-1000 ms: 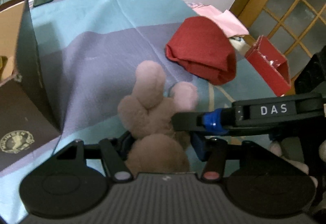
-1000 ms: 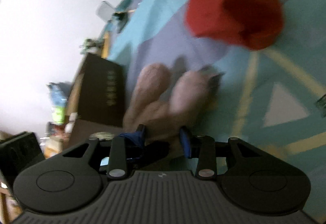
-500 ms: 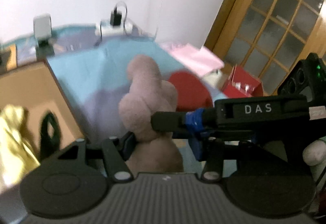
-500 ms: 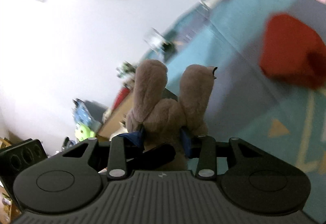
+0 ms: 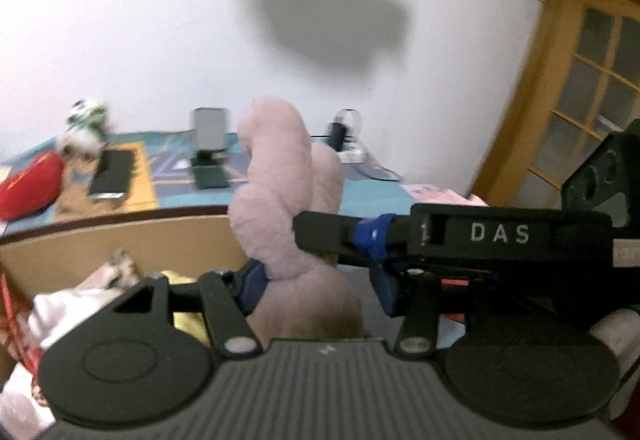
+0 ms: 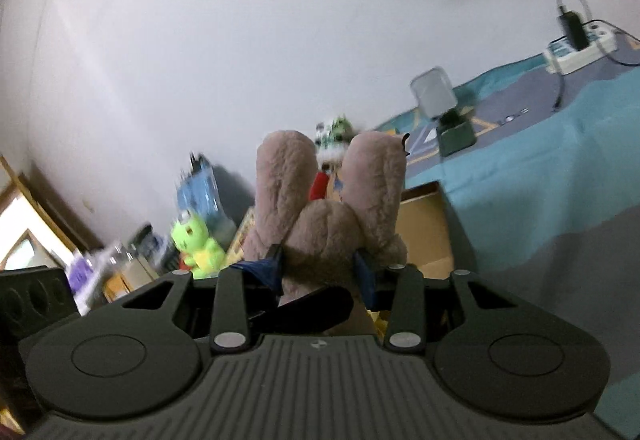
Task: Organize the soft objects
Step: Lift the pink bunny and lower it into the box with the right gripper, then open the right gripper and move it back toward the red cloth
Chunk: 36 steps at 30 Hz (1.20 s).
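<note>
A pinkish-brown plush rabbit [image 5: 288, 207] with two long ears is held up in the air. My left gripper [image 5: 316, 280] is shut on its body. My right gripper [image 6: 320, 268] is shut on it too, below the ears [image 6: 284, 179]; its finger [image 5: 360, 236] crosses the left wrist view. Below the plush is an open cardboard box [image 5: 160, 236] holding white and yellow soft items [image 5: 80, 304]. The box also shows in the right wrist view [image 6: 424, 224].
A teal and purple patterned cloth [image 6: 540, 175] covers the surface. On it stand a phone stand [image 5: 208, 151], a power strip with charger [image 6: 576, 43] and a red cushion [image 5: 28, 187]. A green frog toy [image 6: 196, 240] sits at left. A wooden door [image 5: 580, 79] is at right.
Both grippers lifted the plush off the cloth and carried it left over the open box. The red cloth and red box have dropped out of view.
</note>
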{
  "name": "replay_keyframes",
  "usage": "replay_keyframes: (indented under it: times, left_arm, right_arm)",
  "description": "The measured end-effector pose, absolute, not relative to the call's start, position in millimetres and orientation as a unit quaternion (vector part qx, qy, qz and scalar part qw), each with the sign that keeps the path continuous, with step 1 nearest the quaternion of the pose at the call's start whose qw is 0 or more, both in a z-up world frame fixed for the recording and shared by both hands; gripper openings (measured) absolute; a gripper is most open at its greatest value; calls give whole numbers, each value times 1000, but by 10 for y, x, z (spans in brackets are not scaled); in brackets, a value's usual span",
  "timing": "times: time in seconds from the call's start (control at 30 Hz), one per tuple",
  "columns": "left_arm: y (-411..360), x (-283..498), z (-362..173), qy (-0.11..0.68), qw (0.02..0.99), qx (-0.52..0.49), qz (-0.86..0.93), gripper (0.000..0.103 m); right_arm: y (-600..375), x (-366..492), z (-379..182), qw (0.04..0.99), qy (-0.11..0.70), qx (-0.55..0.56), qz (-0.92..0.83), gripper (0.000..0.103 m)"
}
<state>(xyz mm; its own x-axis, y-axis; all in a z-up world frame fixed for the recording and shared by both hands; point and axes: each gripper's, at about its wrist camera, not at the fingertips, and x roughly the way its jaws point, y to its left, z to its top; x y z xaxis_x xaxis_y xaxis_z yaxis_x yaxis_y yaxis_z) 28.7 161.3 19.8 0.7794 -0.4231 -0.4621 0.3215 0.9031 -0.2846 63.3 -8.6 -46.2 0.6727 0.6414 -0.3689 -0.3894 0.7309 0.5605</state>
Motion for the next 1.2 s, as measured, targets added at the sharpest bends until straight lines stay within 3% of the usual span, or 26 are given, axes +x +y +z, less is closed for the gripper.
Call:
replay_keyframes:
  times: [0.43,0.5,0.53,1.2]
  left_arm:
    - [1847,827,-414,376,904,-152,-137,53]
    - [1851,860,-455,381,903,-148,-130,59]
    - [1850,874,-459,383,904,-143,-122,63]
    - [1833,593,-202,389,916,-53,-85,64]
  right_arm:
    - [537,1072,-889,894,349,104,263,23]
    - [563,1097,-925,896,347,100,258,23]
    - [572,1107,-935,899,343,99,254,23]
    - [494,779,-777,912,318,128,226,23]
